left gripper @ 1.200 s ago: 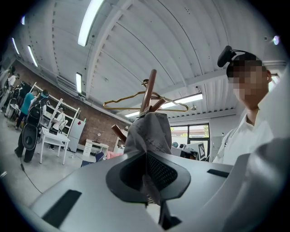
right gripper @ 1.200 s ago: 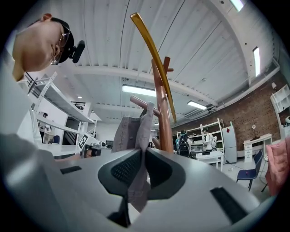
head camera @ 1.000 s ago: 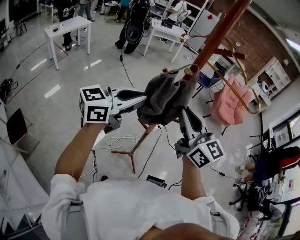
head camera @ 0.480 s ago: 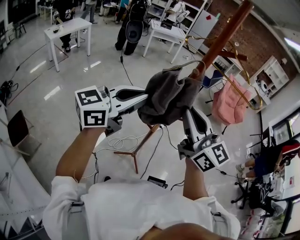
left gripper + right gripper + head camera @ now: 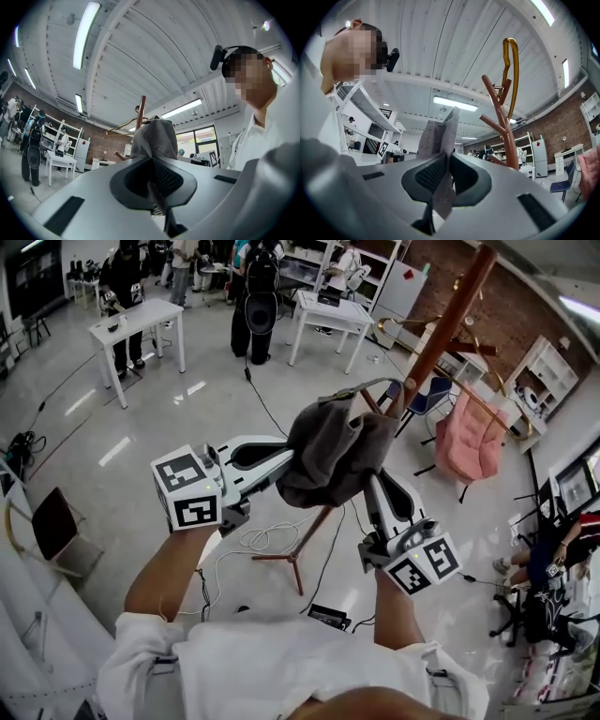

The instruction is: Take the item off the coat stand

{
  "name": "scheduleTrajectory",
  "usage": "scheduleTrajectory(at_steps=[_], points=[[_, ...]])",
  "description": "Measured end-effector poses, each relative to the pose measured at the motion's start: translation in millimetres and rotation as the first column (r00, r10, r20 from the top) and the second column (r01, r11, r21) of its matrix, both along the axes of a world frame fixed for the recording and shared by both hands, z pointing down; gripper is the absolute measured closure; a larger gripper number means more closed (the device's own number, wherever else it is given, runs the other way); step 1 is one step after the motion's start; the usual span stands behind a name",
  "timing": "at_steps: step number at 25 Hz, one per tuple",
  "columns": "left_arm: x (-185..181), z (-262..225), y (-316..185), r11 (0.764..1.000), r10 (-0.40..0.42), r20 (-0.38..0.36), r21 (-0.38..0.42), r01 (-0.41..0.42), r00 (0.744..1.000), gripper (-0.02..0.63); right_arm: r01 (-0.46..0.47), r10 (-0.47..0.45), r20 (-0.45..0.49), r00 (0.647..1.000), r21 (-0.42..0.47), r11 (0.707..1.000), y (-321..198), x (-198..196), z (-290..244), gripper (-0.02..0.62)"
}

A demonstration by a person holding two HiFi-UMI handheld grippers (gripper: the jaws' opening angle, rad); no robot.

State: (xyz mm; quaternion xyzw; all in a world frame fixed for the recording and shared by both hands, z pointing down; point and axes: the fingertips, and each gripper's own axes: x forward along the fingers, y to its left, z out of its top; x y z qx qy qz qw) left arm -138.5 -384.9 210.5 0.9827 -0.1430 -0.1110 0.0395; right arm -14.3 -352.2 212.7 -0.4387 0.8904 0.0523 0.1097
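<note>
A grey cloth item (image 5: 330,451) hangs bunched between my two grippers, just in front of the brown coat stand pole (image 5: 448,310). A thin curved hook (image 5: 361,388) shows at the cloth's top. My left gripper (image 5: 284,452) comes in from the left, shut on the cloth's left side. From below right, my right gripper (image 5: 373,480) is shut on its lower right edge. In the left gripper view the cloth (image 5: 153,138) rises from the shut jaws, with the pole (image 5: 141,108) behind. In the right gripper view a fold of cloth (image 5: 438,140) is pinched, and the stand (image 5: 501,123) is to the right.
A pink garment (image 5: 469,439) hangs on a gold arm (image 5: 487,413) of the stand. The stand's feet (image 5: 286,563) and cables (image 5: 267,538) lie on the floor below. White tables (image 5: 136,320), people and a black bag (image 5: 248,306) are at the back, and a chair (image 5: 56,526) is at left.
Both grippers and the cloth have shifted slightly down and toward me. The cloth now sits a little left of the pole rather than over it. Both grips are unchanged.
</note>
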Motion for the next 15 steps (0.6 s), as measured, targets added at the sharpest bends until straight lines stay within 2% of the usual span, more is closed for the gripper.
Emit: scheduleTrajectory(at_steps=[7,12,15], points=[[-8,14,22,0.993,-0.115,0.031,0.016,0.115,0.993,0.586,0.011,-0.012,-0.015,1.000,-0.029,1.000,17,-6,16,0.548],[1,33,53,0.970,-0.241,0.056,0.043,0.239,0.969,0.586,0.048,-0.049,-0.020,0.999,-0.041,0.998,38,2,41,0.548],[0,53,74,0.954,-0.299,0.054,0.026,0.298,0.953,0.586,0.065,-0.066,-0.015,0.998,-0.058,0.996,57,1,58,0.549]])
